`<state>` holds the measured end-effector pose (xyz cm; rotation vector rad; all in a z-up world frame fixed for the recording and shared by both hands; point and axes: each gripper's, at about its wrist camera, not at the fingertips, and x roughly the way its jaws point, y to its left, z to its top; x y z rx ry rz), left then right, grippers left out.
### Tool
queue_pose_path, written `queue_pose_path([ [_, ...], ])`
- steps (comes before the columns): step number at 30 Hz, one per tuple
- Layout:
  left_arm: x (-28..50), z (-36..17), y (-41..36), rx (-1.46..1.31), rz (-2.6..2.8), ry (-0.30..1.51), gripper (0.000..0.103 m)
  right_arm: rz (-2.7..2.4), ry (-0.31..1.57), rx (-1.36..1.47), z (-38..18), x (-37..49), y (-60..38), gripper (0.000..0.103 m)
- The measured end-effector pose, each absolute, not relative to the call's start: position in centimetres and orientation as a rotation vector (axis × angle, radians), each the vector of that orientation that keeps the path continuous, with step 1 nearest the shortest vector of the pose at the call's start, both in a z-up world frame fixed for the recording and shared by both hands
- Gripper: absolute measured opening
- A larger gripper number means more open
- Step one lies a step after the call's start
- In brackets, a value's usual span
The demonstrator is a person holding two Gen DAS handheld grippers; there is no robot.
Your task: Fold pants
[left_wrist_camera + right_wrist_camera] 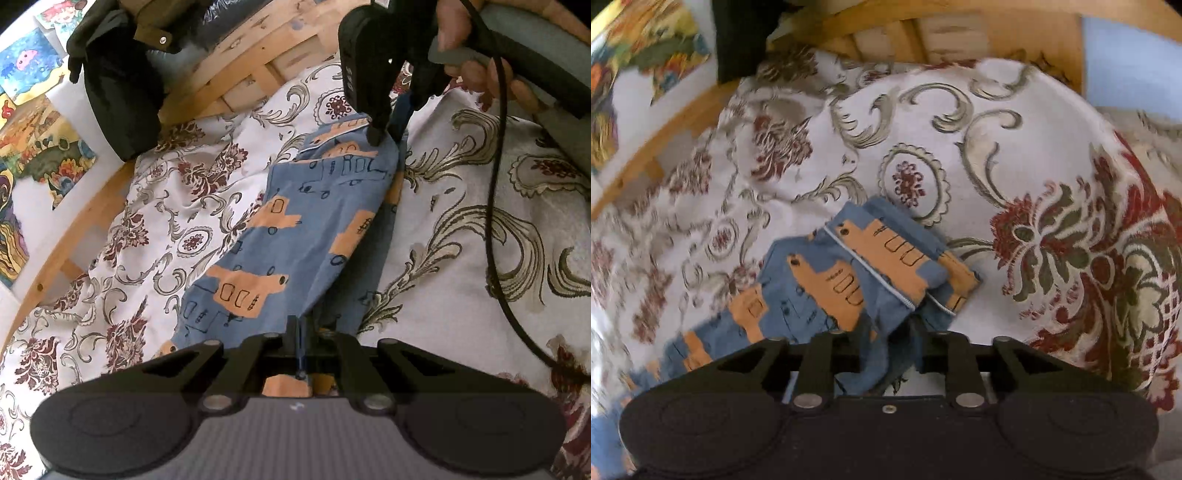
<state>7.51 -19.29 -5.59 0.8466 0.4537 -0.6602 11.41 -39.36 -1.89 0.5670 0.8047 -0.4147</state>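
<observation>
step: mid-fold, both ends lifted | left gripper clenched on blue truck-print pants, frame centre on floral bedspread | right gripper clenched on cuffs | next: bring ends together

Blue pants printed with orange vehicles (outlined in dark ink); white bedspread patterned with maroon flowers and olive scrolls.

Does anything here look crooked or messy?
Nothing is damaged or spilled. The blue pants lie slantwise and rumpled across the floral bedspread, pinched at opposite ends by the left gripper and right gripper.
</observation>
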Motion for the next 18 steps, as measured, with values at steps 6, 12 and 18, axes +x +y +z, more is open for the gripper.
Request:
queue_pose_path([
  [6,7.4,-5.6,-19.2,0.848,-0.659,0.453,0.001,-0.445,0.767,0.728,-2.3,11.6,-42.0,0.031],
  [12,7.4,-5.6,-19.4,0.84,-0.654,0.45,0.001,-0.47,0.708,0.789,-2.2,11.8,-43.5,0.011],
  [18,7.3,-5.5,-19.6,0.832,-0.666,0.447,0.001,-0.522,0.626,0.403,0.4,11.0,-39.3,0.01],
])
